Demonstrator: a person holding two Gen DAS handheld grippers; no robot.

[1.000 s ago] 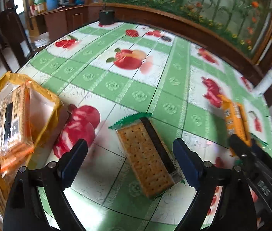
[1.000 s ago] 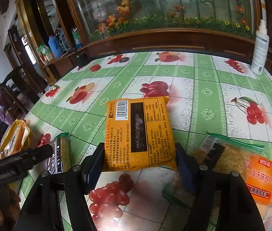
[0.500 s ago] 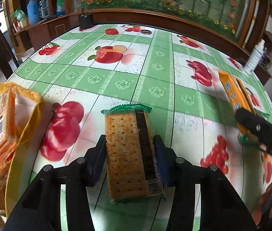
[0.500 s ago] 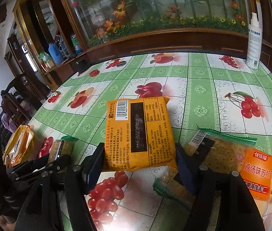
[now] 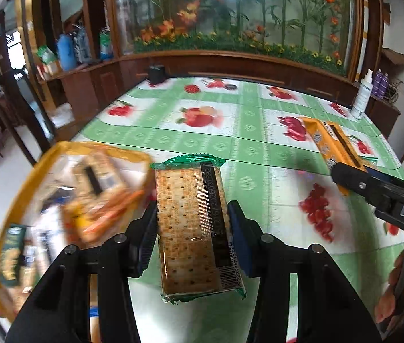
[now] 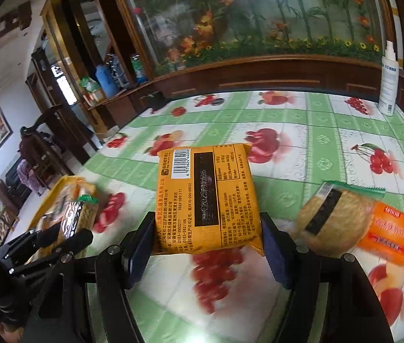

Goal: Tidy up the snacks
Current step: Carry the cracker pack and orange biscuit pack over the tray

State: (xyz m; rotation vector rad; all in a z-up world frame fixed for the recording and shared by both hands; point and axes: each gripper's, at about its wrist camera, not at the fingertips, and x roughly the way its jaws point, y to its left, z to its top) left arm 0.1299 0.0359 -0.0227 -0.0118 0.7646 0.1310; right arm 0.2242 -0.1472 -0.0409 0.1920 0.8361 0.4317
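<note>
Crackers sit clamped between the left claw's pads, lifted off the table, with the yellow bag just to its left. Right claw grips an orange packet; more crackers lie to its right.

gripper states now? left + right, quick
Left claw: shut on the cracker pack, near the yellow bag.
Right claw: shut on the orange snack packet.

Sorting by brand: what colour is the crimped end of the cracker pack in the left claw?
Green, clearest in the left wrist view: clear cracker pack.
</note>
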